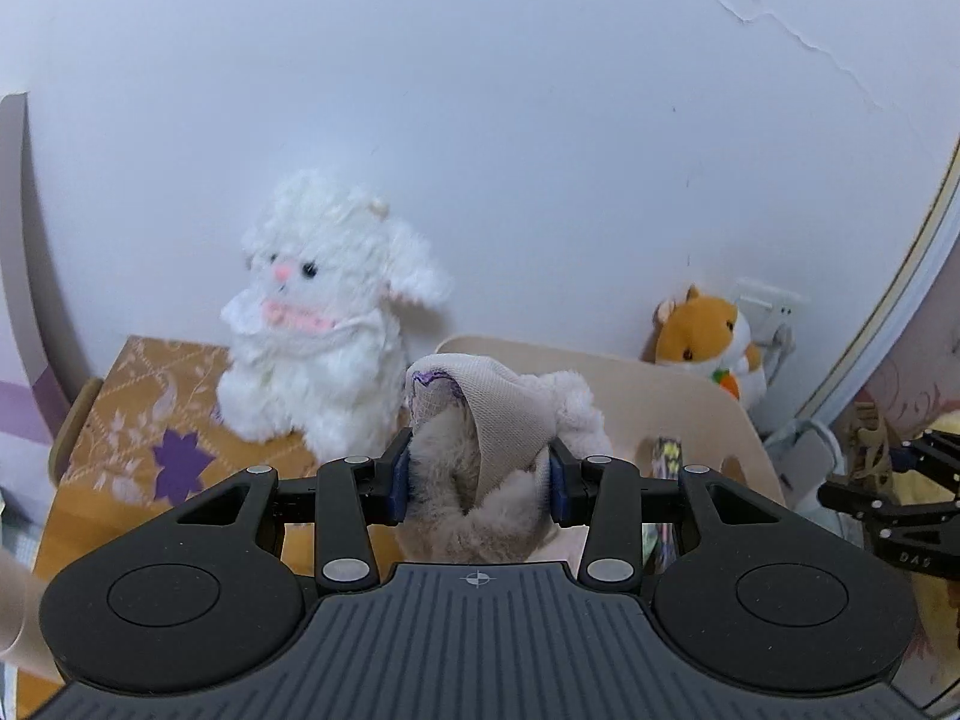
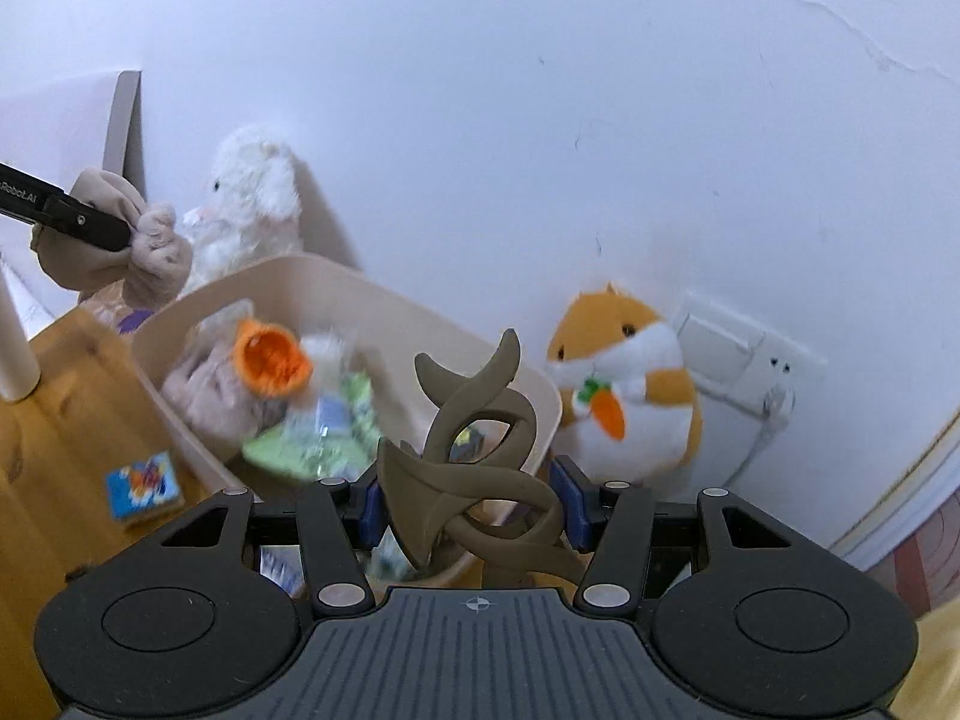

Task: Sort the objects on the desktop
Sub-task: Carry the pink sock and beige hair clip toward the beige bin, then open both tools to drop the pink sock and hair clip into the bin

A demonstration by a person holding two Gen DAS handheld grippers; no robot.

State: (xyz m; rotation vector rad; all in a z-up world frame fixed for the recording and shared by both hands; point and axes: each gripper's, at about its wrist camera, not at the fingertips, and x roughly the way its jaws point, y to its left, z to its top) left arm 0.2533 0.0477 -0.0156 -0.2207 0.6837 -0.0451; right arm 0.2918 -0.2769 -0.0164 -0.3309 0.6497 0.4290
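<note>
Left gripper [image 1: 478, 483] clenched on my beige plush [image 1: 474, 468], raised before bin [image 1: 660, 384], white plush [image 1: 312, 336] behind | right gripper [image 2: 471, 504] grasping brown ornament [image 2: 480, 450] over bin [image 2: 420, 312] holding orange-mouthed plush [image 2: 240, 378], green packets [image 2: 312, 438]; hamster [image 2: 624, 396] beside.

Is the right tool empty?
No, the right tool is shut on a brown curved ornament, held just in front of the beige bin.
</note>
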